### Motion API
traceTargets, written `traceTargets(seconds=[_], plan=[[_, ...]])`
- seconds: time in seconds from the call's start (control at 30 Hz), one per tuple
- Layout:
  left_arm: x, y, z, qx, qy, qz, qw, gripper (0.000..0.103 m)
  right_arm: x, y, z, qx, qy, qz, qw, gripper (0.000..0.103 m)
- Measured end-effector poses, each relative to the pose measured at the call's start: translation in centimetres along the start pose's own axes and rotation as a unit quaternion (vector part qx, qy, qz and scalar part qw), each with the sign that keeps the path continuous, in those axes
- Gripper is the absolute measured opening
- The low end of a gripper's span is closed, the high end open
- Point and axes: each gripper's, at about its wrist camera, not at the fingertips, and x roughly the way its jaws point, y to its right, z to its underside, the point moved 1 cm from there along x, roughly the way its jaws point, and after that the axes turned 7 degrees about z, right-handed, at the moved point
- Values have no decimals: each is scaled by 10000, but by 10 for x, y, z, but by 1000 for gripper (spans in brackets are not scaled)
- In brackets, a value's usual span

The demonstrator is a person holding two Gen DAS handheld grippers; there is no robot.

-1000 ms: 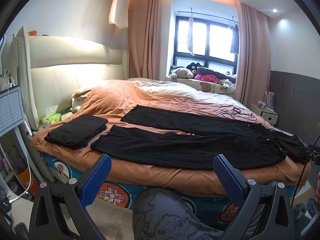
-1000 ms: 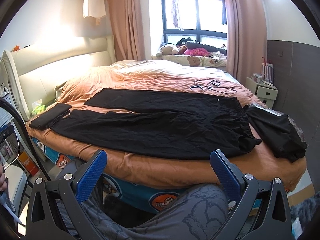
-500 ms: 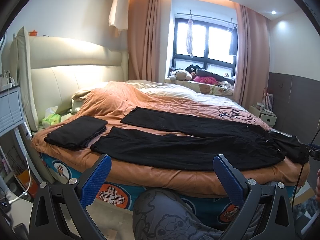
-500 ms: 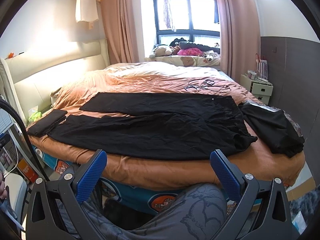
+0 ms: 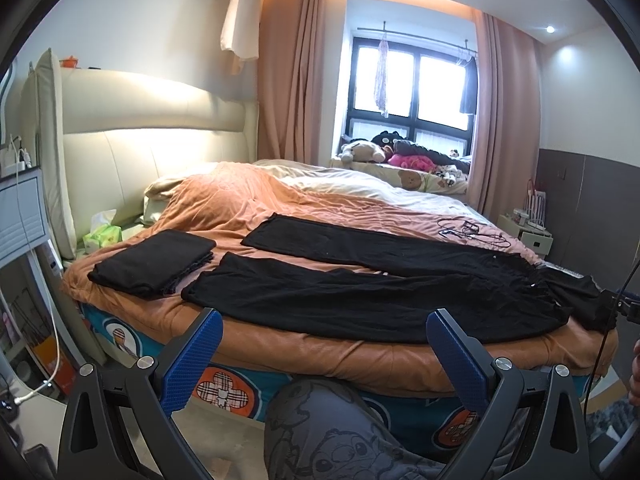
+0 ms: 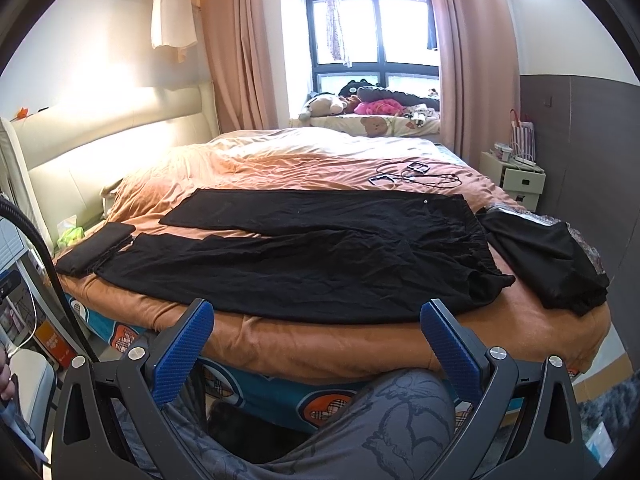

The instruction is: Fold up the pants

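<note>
Black pants (image 5: 380, 296) (image 6: 320, 260) lie spread flat across the orange bed cover, legs pointing left toward the headboard, waistband to the right. My left gripper (image 5: 324, 344) hovers open in front of the bed's near edge, below the pants, holding nothing. My right gripper (image 6: 316, 340) is also open and empty, below the pants' near leg. A folded black garment (image 5: 154, 262) (image 6: 96, 248) rests left of the leg ends. Another loose black garment (image 6: 544, 256) (image 5: 580, 300) lies right of the waistband.
The bed (image 5: 360, 354) (image 6: 320, 344) has a cream headboard (image 5: 152, 152) on the left. Cables and small devices (image 6: 416, 174) lie on the far cover. A green tissue pack (image 5: 102, 236) sits by the pillow. A person's patterned knee (image 5: 336, 432) (image 6: 384, 428) is between the fingers.
Both wrist views have tilted slightly upward, so the bed sits lower in frame. The pants and the garments have not moved. Both grippers stay open.
</note>
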Motion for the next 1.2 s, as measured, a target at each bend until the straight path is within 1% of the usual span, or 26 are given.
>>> traceTargets(seconds=[0.17, 0.4, 0.57, 0.67, 0.77, 1.1, 1.2], plan=[[9, -4, -3, 9, 40, 25, 10000, 103, 7, -2, 2, -42, -30, 32, 10000, 103], [36, -15, 0, 1, -124, -38, 9999, 103, 20, -4, -2, -96, -15, 106, 9999, 103], [56, -25, 2, -164, -247, -73, 9995, 103, 32, 2, -5, -30, 37, 105, 9999, 103], [71, -34, 1, -254, -366, -158, 9989, 103, 42, 6, -6, 25, 72, 197, 9998, 103], [85, -42, 0, -340, -438, -135, 9984, 103, 52, 12, -6, 107, 69, 286, 9995, 103], [128, -68, 0, -550, -580, -297, 9964, 103, 91, 27, -11, 388, -200, 616, 9971, 103], [140, -78, 1, -677, -620, -293, 9953, 103, 99, 32, -12, 508, -282, 695, 9959, 103]])
